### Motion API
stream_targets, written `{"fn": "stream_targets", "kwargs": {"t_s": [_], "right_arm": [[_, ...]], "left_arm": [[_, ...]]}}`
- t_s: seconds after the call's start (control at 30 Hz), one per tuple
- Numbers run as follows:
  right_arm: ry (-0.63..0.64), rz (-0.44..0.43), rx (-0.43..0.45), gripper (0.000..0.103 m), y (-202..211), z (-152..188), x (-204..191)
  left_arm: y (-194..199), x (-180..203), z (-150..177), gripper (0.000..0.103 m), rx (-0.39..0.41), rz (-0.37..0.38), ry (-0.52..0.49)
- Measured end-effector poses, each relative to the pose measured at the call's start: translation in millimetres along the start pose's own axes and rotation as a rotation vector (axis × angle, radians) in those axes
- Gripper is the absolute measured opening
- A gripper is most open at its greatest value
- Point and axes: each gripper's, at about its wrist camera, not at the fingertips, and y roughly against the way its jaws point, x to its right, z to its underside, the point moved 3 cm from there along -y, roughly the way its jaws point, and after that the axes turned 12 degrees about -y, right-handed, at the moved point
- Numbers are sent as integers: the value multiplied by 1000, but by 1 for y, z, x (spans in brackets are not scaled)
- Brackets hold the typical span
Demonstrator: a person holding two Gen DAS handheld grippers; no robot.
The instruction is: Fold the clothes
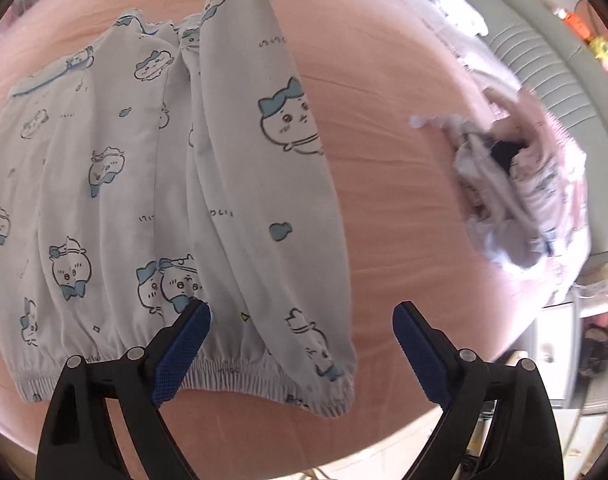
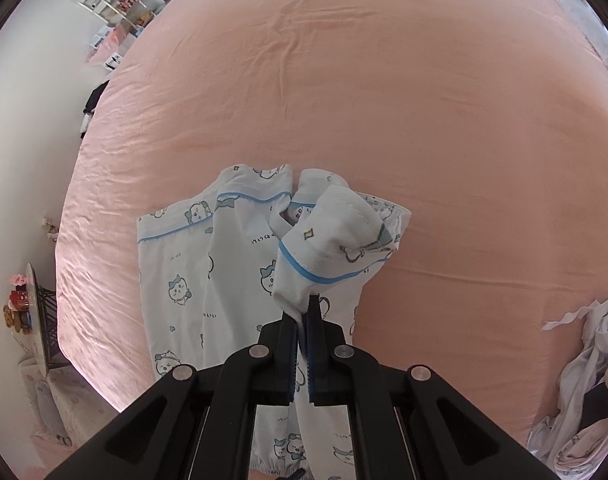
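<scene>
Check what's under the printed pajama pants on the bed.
The pajama pants lie directly on the pink bedsheet, which shows all round them. Whatever sits beneath the fabric itself is covered. One leg end is lifted, pinched in the right hand-held gripper.

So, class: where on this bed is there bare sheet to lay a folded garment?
Free: the pink sheet beyond the patterned pyjama trousers, and the strip between them and the crumpled clothes pile. Crowded: around the trousers, and the pile's edge.

The pajama pants [image 2: 208, 280] lay on the bed [image 2: 424, 120], with a heap of clothes [image 2: 584, 392] well apart to their right.
</scene>
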Motion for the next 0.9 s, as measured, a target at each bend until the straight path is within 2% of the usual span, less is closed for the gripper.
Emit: {"fn": "stream_targets", "kwargs": {"t_s": [0.17, 0.23, 0.3, 0.37, 0.43, 0.57, 0.9], "right_arm": [[-3, -4, -4, 1, 3, 2, 13], [-6, -10, -9, 1, 2, 2, 17], [-12, -9, -9, 1, 1, -1, 20], [-16, -7, -12, 1, 0, -3, 24], [-18, 1, -16, 1, -1, -4, 26], [-28, 10, -29, 1, -5, -6, 28], [19, 69, -25, 1, -9, -3, -3]], "left_arm": [[-12, 10, 4, 92, -58, -103, -86], [-14, 14, 6, 73, -71, -119, -125], [-14, 16, 8, 34, -75, -141, -156], [-10, 12, 9, 16, -57, -146, -159], [-6, 8, 10, 13, -42, -144, -156], [1, -3, 10, 7, -38, -83, -103], [29, -18, 20, 6, 1, 8, -57]]}}
